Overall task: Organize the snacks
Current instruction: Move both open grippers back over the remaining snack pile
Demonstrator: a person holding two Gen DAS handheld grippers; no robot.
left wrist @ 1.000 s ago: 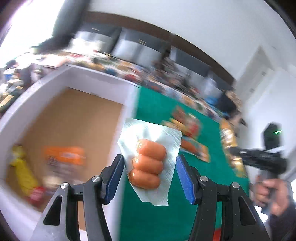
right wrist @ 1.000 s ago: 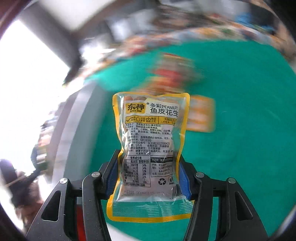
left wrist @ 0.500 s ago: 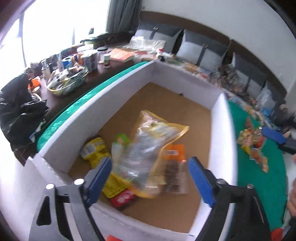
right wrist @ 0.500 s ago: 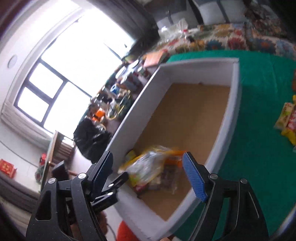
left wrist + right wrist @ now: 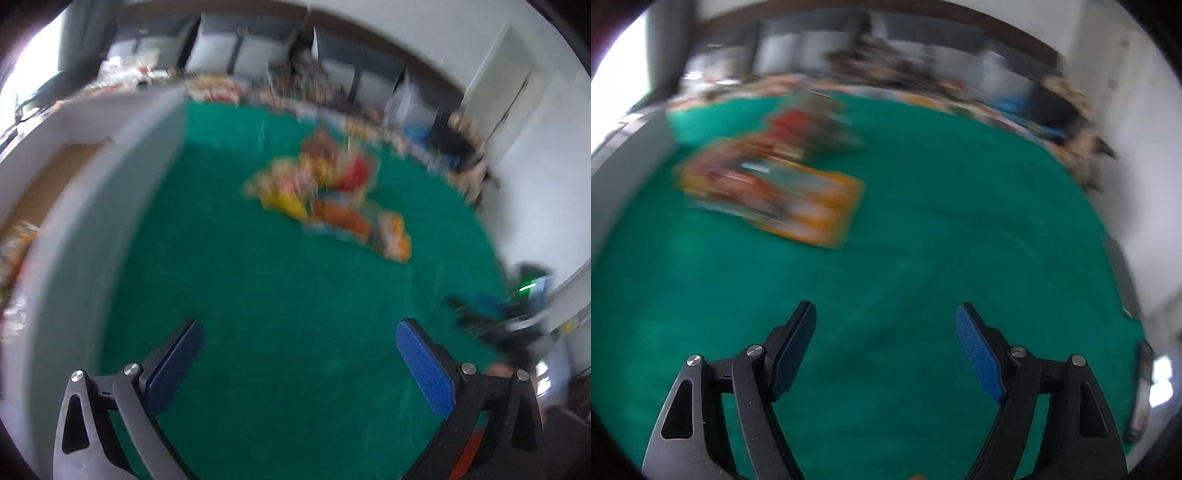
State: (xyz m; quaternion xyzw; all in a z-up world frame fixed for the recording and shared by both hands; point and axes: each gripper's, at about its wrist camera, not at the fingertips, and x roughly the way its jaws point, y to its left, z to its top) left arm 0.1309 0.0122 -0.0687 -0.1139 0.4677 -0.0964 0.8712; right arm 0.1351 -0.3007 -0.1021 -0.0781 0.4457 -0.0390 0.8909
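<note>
Both grippers hang over a green table cover point(image 5: 280, 295), each with nothing between its blue pads. The left gripper point(image 5: 299, 347) has its jaws spread wide above bare green cloth, the two padded fingers point(image 5: 424, 365) standing well apart at the near edge of the left wrist view. The right gripper point(image 5: 886, 332) is likewise spread, its jaws apart over the green cover in the right wrist view.

The snacks still on the table lie in a loose pile point(image 5: 328, 199) toward the far middle of the left wrist view, well apart from the left gripper; motion blur smears them into patches of yellow, orange and red, and individual packets cannot be told apart. In the right wrist view the same kind of blur shows a flat orange-edged packet point(image 5: 775, 192) lying far left of the right gripper, with a red packet point(image 5: 798, 125) just beyond it.

A white-walled box point(image 5: 85, 206) stands along the left side of the table in the left wrist view, its brown floor point(image 5: 48, 181) partly visible and a blurred strip of yellow packaging point(image 5: 14, 243) showing inside at the near left edge.

At the right edge of the left wrist view, the right gripper appears as a dark, blurred shape beside the table. Grey cushions point(image 5: 221, 48) and cluttered goods line the far wall.
</note>
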